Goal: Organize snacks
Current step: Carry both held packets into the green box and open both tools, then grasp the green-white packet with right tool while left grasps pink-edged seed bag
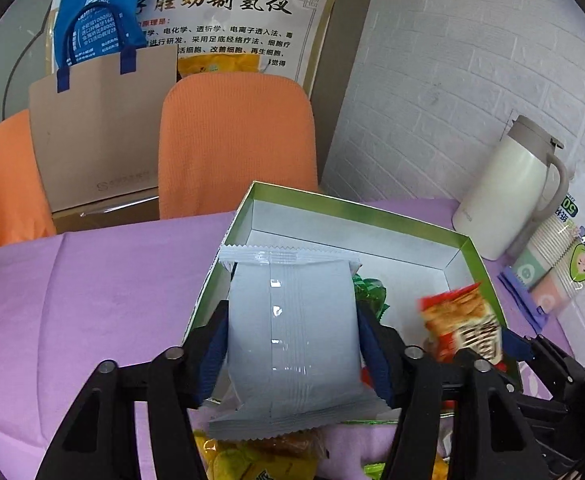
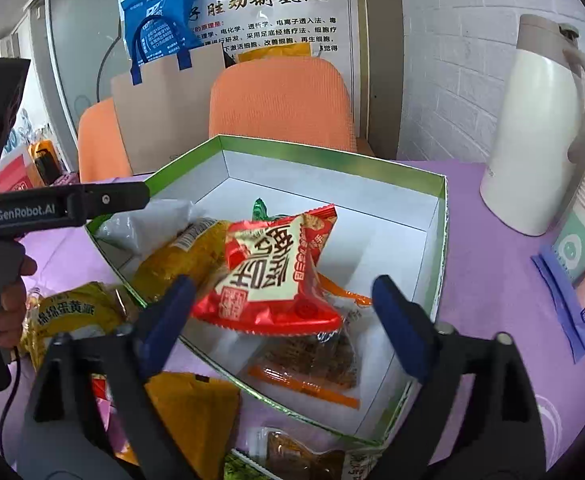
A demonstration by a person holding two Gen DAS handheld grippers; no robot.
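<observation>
An open box with a green rim (image 1: 352, 205) (image 2: 332, 148) and white inside stands on the purple tablecloth. In the left wrist view a silver-grey snack packet (image 1: 292, 340) hangs between the blue pads of my left gripper (image 1: 292, 308), over the box's near left corner; the pads flank its edges without squeezing it. My right gripper (image 2: 284, 284) stands wide open over the box. A red snack packet (image 2: 276, 272) (image 1: 460, 328) lies between its fingers, against the left pad and well clear of the right one. It sits above other snacks in the box.
In the box lie a yellow packet (image 2: 180, 260), a green wrapper (image 2: 258, 208) and a clear orange-edged packet (image 2: 312, 364). More yellow snacks (image 2: 72, 312) lie on the cloth nearby. A white jug (image 2: 532, 140) and a pack of cups (image 1: 560, 256) stand right; orange chairs (image 1: 236, 140) behind.
</observation>
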